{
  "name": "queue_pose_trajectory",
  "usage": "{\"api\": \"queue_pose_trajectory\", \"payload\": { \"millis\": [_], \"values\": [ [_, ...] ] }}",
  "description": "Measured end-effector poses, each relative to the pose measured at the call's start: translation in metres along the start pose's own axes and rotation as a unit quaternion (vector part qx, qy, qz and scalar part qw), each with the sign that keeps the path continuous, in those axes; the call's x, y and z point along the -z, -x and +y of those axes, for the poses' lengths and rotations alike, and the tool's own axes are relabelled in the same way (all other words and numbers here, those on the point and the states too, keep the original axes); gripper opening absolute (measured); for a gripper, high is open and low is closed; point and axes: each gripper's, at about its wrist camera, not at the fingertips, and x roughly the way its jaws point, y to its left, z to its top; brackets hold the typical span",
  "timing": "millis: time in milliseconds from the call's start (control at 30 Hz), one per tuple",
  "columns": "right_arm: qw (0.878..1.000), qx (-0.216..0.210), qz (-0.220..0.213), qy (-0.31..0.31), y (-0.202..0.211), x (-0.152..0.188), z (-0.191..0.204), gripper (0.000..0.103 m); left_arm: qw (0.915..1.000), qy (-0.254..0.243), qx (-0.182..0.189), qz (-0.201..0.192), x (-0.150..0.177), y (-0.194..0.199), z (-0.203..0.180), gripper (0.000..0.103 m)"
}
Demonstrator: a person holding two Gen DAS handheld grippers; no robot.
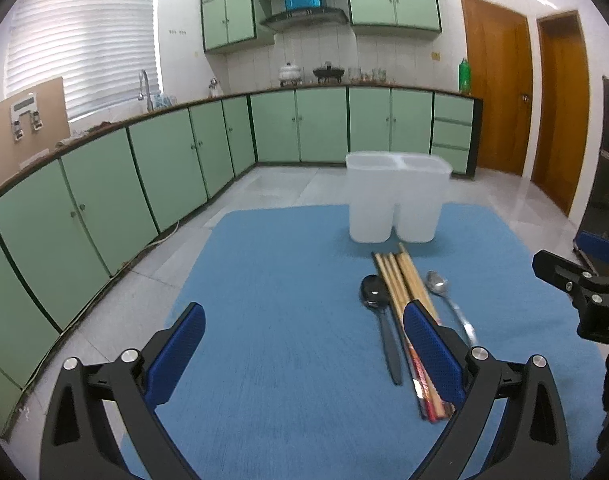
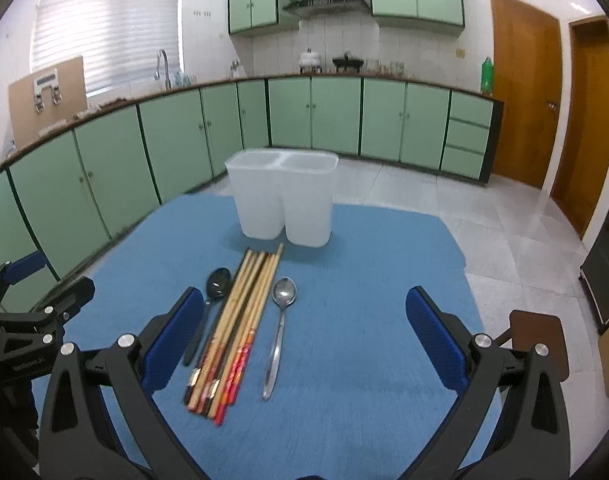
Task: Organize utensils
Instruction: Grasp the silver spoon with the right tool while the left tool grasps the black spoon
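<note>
A blue mat [image 2: 364,280] covers the worktop, with green cabinets [image 2: 336,116] lining the room behind it. Toward the far edge of the mat stands a white two-compartment holder [image 2: 282,200], upright, both compartments showing nothing inside from these views. Just in front of it lie the utensils, side by side and pointing toward the holder. A bundle of chopsticks [image 2: 236,328] is in the middle, packed together with their coloured ends nearest the cameras. A black spoon [image 2: 210,304] lies just to their left, bowl toward the holder, and a metal spoon [image 2: 280,328] lies just to their right, a little apart from the bundle. The left hand-held gripper [image 1: 304,356] hovers over bare mat with its blue pads spread wide and nothing between them; in its own view its right pad [image 1: 432,356] overlaps the near ends of the chopsticks [image 1: 404,300]. The right hand-held gripper [image 2: 304,344] is likewise spread wide and holds nothing, with the metal spoon and the near ends of the chopsticks seen between its pads and the black spoon beside its left pad [image 2: 172,340]
</note>
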Motion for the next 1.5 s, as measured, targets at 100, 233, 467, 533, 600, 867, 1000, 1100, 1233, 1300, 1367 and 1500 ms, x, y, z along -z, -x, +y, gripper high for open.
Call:
{"api": "queue_pose_trajectory", "payload": {
  "millis": [100, 233, 467, 533, 600, 867, 1000, 1100, 1233, 1300, 1367, 1500],
  "values": [
    [0.999, -0.009, 0.033, -0.014, -0.035, -0.004, -0.006, 0.098, 0.9998, -0.003, -0.001, 0.021, -0.003, -0.030, 0.000, 0.097],
    [0.998, -0.008, 0.065, -0.016, -0.071, -0.004, -0.007, 0.098, 0.9990, -0.007, -0.008, 0.043, -0.005, -0.067, -0.002, 0.097],
    [0.994, -0.014, 0.108, -0.013, -0.119, -0.002, -0.002, 0.096, 0.9973, -0.001, -0.002, 0.074, -0.005, -0.106, 0.003, 0.097],
    [0.993, -0.012, 0.119, -0.007, -0.131, 0.000, 0.001, 0.084, 0.9968, -0.003, 0.000, 0.080, -0.004, -0.113, 0.001, 0.097],
    [0.991, -0.012, 0.132, -0.003, -0.139, 0.003, 0.002, 0.076, 0.9963, -0.006, 0.001, 0.086, -0.004, -0.118, 0.000, 0.097],
    [0.989, -0.009, 0.147, 0.019, -0.153, 0.010, 0.012, 0.063, 0.9946, 0.000, 0.015, 0.103, -0.004, -0.130, -0.003, 0.097],
    [0.989, -0.022, 0.144, 0.026, -0.153, 0.007, 0.015, 0.046, 0.9940, 0.001, 0.026, 0.106, -0.006, -0.131, -0.005, 0.097],
    [0.989, -0.030, 0.143, 0.035, -0.151, 0.007, 0.018, 0.028, 0.9933, 0.000, 0.039, 0.109, -0.008, -0.133, -0.012, 0.097],
    [0.988, -0.032, 0.144, 0.034, -0.146, 0.006, 0.015, 0.028, 0.9910, -0.013, 0.049, 0.123, -0.007, -0.139, -0.023, 0.097],
    [0.988, -0.033, 0.146, 0.029, -0.144, 0.007, 0.015, 0.028, 0.9892, -0.021, 0.053, 0.135, -0.005, -0.144, -0.029, 0.097],
    [0.988, -0.037, 0.148, 0.022, -0.142, 0.005, 0.010, 0.028, 0.9872, -0.031, 0.051, 0.148, -0.003, -0.149, -0.033, 0.097],
    [0.988, -0.038, 0.149, 0.020, -0.144, 0.003, 0.004, 0.028, 0.9848, -0.033, 0.054, 0.162, -0.004, -0.156, -0.035, 0.098]
  ]
}}
